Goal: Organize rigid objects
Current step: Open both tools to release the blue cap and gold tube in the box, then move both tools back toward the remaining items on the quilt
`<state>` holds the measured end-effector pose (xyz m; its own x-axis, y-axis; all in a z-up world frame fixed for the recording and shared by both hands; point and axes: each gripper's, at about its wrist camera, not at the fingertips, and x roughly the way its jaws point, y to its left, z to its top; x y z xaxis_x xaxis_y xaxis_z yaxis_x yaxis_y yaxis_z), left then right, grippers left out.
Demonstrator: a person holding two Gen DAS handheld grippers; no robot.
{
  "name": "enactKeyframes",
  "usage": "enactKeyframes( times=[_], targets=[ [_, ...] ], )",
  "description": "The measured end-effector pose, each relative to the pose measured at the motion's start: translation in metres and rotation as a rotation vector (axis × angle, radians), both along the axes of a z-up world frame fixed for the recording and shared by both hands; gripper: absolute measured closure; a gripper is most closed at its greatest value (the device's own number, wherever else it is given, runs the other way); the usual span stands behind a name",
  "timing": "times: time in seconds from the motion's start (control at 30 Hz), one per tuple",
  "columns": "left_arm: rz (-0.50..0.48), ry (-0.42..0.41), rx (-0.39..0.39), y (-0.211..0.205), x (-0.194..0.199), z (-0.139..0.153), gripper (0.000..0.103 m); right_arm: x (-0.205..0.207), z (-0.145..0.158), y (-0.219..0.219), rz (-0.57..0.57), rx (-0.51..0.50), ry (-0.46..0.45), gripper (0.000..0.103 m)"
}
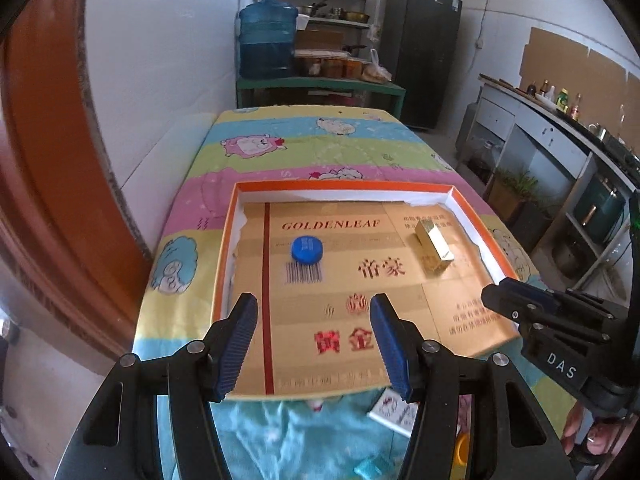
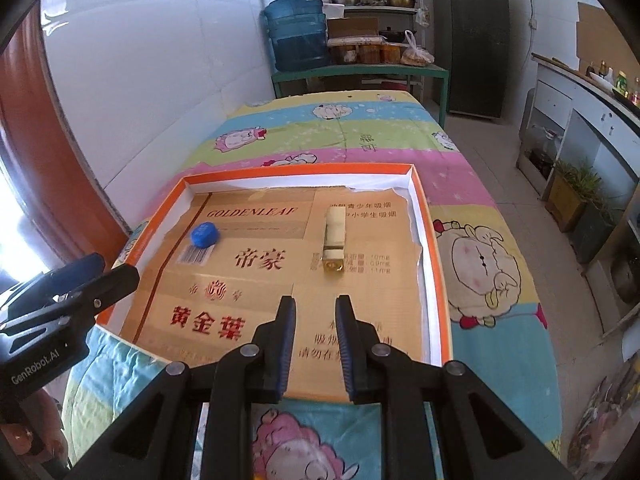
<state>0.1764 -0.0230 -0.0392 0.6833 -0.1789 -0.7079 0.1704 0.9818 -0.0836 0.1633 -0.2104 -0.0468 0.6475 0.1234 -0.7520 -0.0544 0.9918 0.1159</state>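
Left wrist view: cartoon-print cloth (image 1: pixel 320 148) covers the table; left jaws wide, right jaws narrow, both empty.

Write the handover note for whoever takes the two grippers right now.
Left gripper: open, holding nothing, above the near part of the tray.
Right gripper: jaws set narrow with a gap, nothing between them.
Orange-rimmed tray, lined with gold carton card: blue bottle cap lies left, gold box lies right, apart.
Done: those two are in the tray.
Left: small items on the cloth near the left gripper, including a small white box.
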Motion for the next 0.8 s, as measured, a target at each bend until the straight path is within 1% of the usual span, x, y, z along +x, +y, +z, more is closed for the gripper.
enactKeyframes(
  times=[0.17,0.2,0.23,0.27,0.3,0.33,0.63,0.8],
  targets=[
    [0.019,-0.004,-0.035,0.01,-0.019,0.002,0.043,-0.021,0.006,-0.003,-0.006,0.031,-0.01,0.082],
    [0.026,-0.007,-0.035,0.012,-0.024,0.003,0.043,-0.024,0.007,-0.003,-0.009,0.036,-0.014,0.077],
    [0.03,-0.01,-0.032,0.013,-0.028,0.003,0.043,-0.029,0.008,-0.004,-0.013,0.041,-0.02,0.064],
    [0.031,-0.012,-0.03,0.013,-0.031,0.004,0.043,-0.034,0.009,-0.004,-0.016,0.044,-0.025,0.056],
    [0.029,-0.012,-0.033,0.014,-0.035,0.005,0.043,-0.038,0.01,-0.004,-0.016,0.047,-0.026,0.039],
    [0.027,-0.012,-0.04,0.015,-0.039,0.006,0.043,-0.044,0.011,-0.005,-0.013,0.055,-0.03,0.031],
    [0.051,-0.03,-0.051,0.021,-0.073,0.015,0.043,-0.078,0.014,-0.006,-0.016,0.082,-0.033,0.031],
    [0.071,-0.037,-0.058,0.025,-0.087,0.016,0.043,-0.093,0.016,-0.006,-0.036,0.07,-0.041,0.031]
  ],
)
